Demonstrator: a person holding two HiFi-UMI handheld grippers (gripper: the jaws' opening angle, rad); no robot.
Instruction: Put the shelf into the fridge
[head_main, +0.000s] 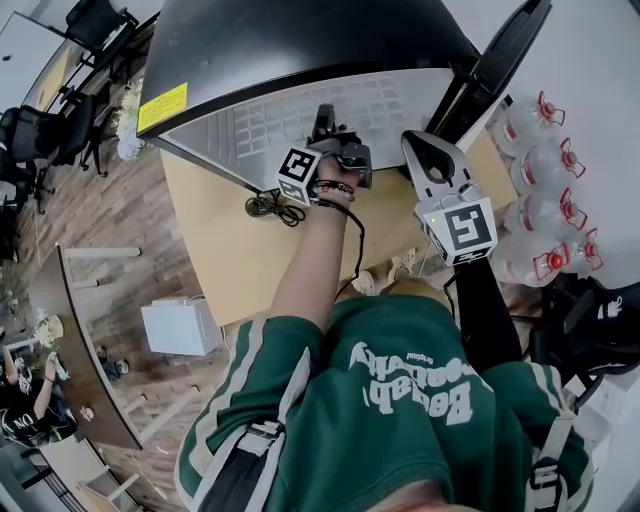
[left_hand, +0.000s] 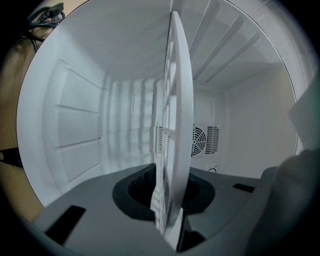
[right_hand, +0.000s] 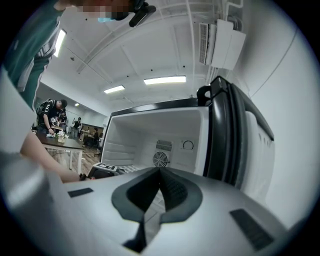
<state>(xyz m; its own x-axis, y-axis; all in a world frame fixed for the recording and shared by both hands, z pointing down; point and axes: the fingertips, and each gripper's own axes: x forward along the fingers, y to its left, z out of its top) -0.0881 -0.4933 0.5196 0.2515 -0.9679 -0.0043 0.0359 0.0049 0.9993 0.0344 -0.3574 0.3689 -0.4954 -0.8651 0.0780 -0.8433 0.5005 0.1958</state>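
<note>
The fridge (head_main: 300, 40) stands open on a wooden table, black outside and white inside. The white grid shelf (head_main: 350, 115) lies inside it. In the left gripper view the shelf (left_hand: 177, 115) shows edge-on, reaching deep into the white cavity. My left gripper (head_main: 335, 140) is at the fridge mouth; its jaws (left_hand: 172, 212) stand open with the shelf's near edge between them and a dark gap beside it. My right gripper (head_main: 422, 145) hovers to the right by the door hinge, shut and holding nothing. In its own view the right gripper (right_hand: 160, 172) faces the fridge interior (right_hand: 160, 140).
The fridge door (head_main: 500, 60) hangs open at the right. Several water bottles (head_main: 545, 200) stand beyond it. A black cable (head_main: 270, 207) lies on the wooden table (head_main: 220, 250). A white box (head_main: 180, 325) sits on the floor at the left. A fan grille (left_hand: 198, 141) marks the fridge's back wall.
</note>
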